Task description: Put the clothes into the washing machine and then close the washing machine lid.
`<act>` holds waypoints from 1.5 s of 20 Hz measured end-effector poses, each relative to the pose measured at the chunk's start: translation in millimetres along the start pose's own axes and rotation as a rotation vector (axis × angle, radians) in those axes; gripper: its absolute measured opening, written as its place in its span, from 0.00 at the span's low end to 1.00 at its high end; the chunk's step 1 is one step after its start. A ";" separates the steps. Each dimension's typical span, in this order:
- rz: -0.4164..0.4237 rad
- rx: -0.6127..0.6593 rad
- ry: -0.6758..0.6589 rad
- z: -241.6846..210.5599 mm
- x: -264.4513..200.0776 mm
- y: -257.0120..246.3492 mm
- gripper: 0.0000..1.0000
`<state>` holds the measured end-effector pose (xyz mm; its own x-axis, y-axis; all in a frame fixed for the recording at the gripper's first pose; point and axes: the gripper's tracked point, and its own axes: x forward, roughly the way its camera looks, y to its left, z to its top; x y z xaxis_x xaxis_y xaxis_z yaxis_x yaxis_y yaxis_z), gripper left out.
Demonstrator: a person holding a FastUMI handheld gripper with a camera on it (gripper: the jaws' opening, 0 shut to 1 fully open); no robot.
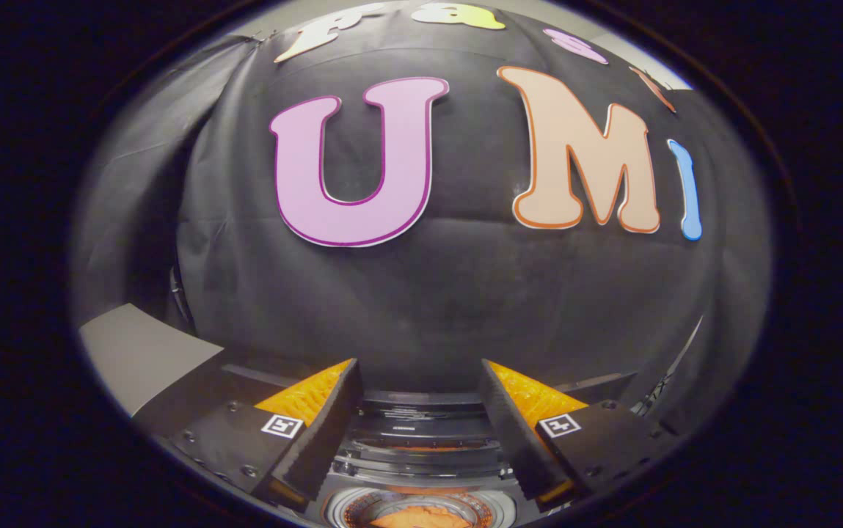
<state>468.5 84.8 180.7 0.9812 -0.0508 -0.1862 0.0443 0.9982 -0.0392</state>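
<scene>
My gripper [420, 378] is open, its two fingers spread wide with nothing between them, and it is raised and pointing at the booth's black cloth wall. Below the fingers lies the washing machine [421, 429], seen from above, with its dark lid or back panel just past the fingertips. Down between the finger bases the round drum opening [421, 507] shows, and an orange piece of clothing [421, 518] lies inside it.
A grey flat surface [139, 356] sits to the left of the left finger. The black cloth wall hangs close behind the washing machine. To the right of the right finger, a thin pale edge and some dark hardware [667, 381] show.
</scene>
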 end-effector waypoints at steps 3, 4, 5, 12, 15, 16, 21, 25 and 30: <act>0.009 -0.007 -0.005 -5.4 -21.6 0.6 1.00; 0.013 -0.007 -0.006 -7.6 -29.8 0.6 1.00; 0.017 -0.002 -0.005 -9.8 -38.2 0.6 1.00; 0.014 0.013 -0.019 -37.3 -94.7 3.9 1.00; 0.004 0.006 -0.023 -50.0 -110.8 0.7 0.99; 0.007 0.012 -0.021 -54.1 -115.5 0.3 0.99; 0.017 0.040 -0.013 -64.1 -124.6 -3.7 0.98; 0.017 0.027 -0.034 -63.7 -134.4 -8.8 0.98; 0.006 0.016 -0.075 -85.0 -177.3 -29.4 0.98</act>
<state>277.3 61.9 131.4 0.9928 -0.0433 -0.1118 0.0410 0.9989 -0.0227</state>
